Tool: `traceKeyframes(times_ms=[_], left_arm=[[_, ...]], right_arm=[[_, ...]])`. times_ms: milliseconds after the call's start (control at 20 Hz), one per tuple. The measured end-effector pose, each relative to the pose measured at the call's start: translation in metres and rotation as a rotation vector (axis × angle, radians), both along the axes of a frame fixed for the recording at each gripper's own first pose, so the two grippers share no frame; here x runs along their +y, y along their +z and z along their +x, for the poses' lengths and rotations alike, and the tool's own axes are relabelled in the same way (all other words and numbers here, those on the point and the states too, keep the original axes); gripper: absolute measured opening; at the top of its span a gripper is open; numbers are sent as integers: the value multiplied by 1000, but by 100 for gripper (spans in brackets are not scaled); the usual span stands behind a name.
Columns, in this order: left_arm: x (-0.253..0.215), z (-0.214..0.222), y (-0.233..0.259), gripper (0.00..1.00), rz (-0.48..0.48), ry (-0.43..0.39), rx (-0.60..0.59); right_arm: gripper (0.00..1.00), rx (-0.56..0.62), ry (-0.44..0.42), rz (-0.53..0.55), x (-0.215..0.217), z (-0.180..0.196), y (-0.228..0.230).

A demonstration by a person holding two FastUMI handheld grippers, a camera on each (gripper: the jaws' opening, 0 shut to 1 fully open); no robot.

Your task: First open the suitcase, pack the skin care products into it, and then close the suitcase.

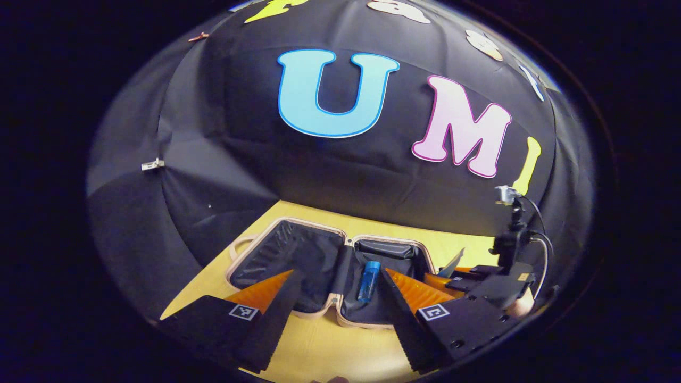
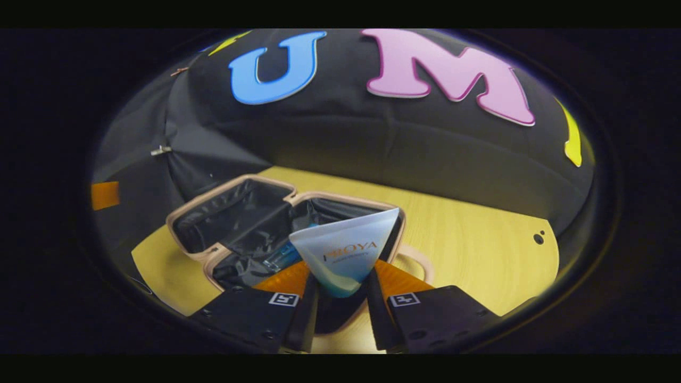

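The bench is pale yellow wood with a faint grain. On it the suitcase lies fully open, its two shells spread flat side by side and hinged down the middle; the shells are rounded, with a pinkish-beige hard rim, a looped handle at one end and dark creased fabric lining.

The left tool hangs above the near edge of the suitcase, its fingers spread wide and gripping nothing; their inner faces are ribbed.

The right tool is clenched on a soft tube, both fingers pressing on its narrow lower end. The tube stands roughly upright over the right-hand shell, long axis vertical, its wide flat crimped end up and fanning out, white fading to blue-green at the bottom. In the left gripper view this tool sits at the suitcase's right side.

A small blue bottle of clear, glossy plastic lies in the right-hand shell, its long axis running from the near rim towards the far rim, capped end away.
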State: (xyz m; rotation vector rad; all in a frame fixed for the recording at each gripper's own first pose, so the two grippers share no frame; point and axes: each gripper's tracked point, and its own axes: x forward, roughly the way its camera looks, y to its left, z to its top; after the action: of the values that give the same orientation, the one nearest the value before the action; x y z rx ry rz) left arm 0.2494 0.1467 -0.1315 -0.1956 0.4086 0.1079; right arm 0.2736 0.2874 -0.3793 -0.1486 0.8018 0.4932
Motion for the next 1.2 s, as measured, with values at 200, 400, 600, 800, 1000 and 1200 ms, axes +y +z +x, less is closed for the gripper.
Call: traceKeyframes(times_ms=[200, 400, 600, 800, 1000, 1200], left_arm=[[18, -16, -18, 93, -20, 31, 41], [30, -16, -19, 95, 2, 37, 43], [31, -9, -18, 95, 2, 28, 37], [32, 0, -17, 95, -13, 43, 22], [53, 5, -26, 95, -30, 107, 31], [112, 16, -40, 95, -20, 237, 45]], right_arm=[[47, 129, -36, -52, 19, 5, -37], [47, 254, -133, -70, 24, 9, -72], [47, 350, -228, -39, 31, 10, -85], [51, 358, -234, -61, 27, 12, -86], [90, 352, -198, -24, 34, 5, -68], [98, 227, -141, 77, 42, 10, -12]])
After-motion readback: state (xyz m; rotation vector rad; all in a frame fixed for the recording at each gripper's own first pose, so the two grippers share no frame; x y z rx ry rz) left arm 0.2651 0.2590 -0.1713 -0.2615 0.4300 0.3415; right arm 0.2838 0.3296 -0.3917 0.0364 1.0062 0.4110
